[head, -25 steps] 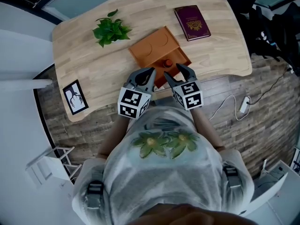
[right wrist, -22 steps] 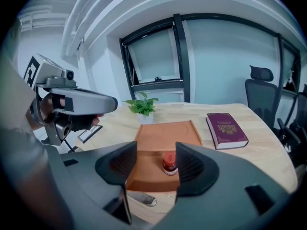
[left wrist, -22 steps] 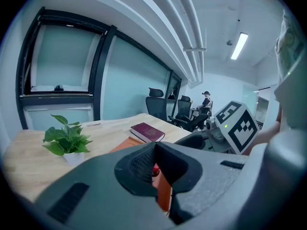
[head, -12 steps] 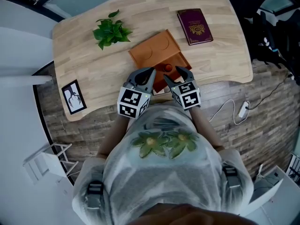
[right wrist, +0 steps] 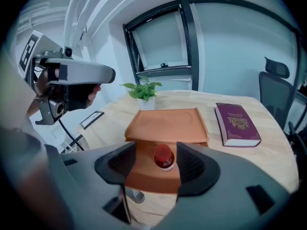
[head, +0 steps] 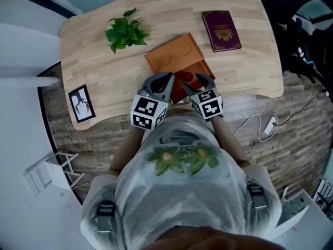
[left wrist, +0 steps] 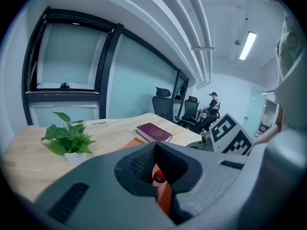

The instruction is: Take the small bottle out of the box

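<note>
1 pale wooden table with rounded corners stands on a wood-plank floor. The room is an office with glass walls in dark frames, black office chairs and a strip light on the white ceiling. On the table are a small green plant, a maroon book, a framed picture near the left edge and an orange box near the front edge.

The box's drawer is pulled out toward the person. The small bottle, with a red cap, stands upright in it.

The right gripper hangs just over the drawer. Its 2 jaws have just been opening and now stand wide apart. The bottle sits between them, touching neither pad.

The left gripper is just beside the right one, at the drawer's left. Its jaws meet at the tips and hold nothing.
</note>
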The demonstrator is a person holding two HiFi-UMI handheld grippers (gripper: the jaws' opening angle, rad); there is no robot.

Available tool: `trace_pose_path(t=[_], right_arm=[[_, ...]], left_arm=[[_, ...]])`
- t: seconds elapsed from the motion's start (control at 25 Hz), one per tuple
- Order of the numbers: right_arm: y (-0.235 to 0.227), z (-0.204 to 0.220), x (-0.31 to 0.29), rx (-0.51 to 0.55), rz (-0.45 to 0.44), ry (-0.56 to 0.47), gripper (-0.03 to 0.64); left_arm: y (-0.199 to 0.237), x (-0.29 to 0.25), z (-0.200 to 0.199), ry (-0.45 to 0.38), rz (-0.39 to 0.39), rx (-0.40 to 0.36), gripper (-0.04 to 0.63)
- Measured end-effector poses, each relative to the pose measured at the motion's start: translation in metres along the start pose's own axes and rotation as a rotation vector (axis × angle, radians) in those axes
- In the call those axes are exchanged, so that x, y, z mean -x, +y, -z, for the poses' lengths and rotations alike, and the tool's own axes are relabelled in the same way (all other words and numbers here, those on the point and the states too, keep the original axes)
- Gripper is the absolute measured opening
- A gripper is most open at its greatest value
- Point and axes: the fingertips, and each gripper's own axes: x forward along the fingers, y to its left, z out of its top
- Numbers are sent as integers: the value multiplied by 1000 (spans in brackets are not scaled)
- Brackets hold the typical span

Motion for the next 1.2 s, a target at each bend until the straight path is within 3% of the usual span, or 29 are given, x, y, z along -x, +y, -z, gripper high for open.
trace_pose_path(t=[1.2], right_arm=[[-8, 33, -46, 80, -40, 130, 235]], left_arm=[[13, -9, 13, 57, -40, 36, 6]])
